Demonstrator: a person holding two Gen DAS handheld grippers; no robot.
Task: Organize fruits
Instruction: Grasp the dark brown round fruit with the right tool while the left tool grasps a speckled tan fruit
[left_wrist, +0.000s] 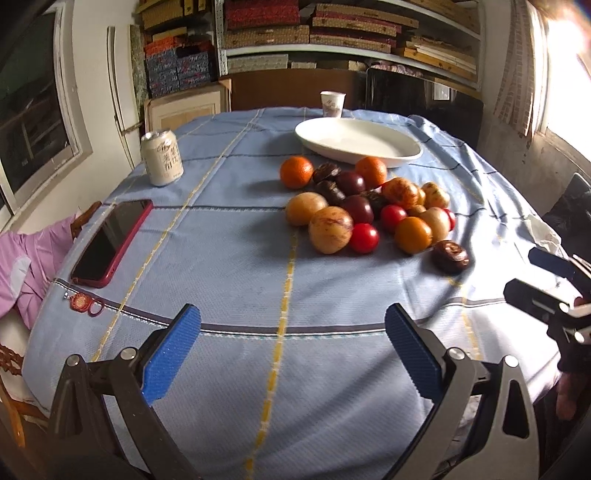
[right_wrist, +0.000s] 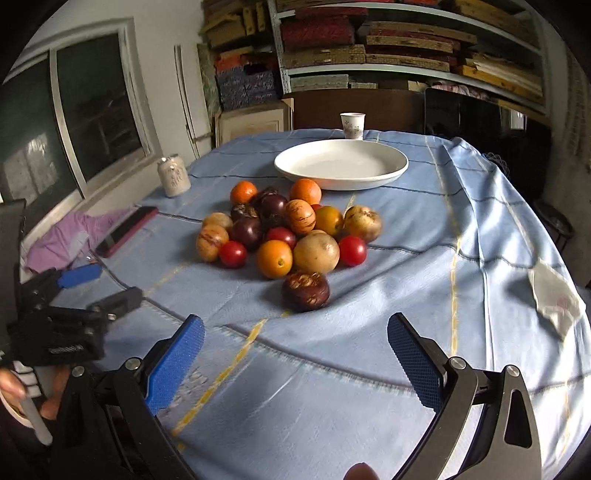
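Observation:
A pile of fruit lies on the blue tablecloth: oranges, red tomatoes, yellow-brown melons, dark purple fruits. It also shows in the right wrist view. A dark brown fruit lies apart at the near side of the pile, also seen in the left wrist view. A white oval plate stands empty behind the pile, also in the right wrist view. My left gripper is open and empty, well short of the pile. My right gripper is open and empty, short of the brown fruit.
A drink can and a red-cased phone lie at the left. A red key ring lies near the phone. A paper cup stands behind the plate. A white crumpled paper lies at the right edge. Shelves fill the back wall.

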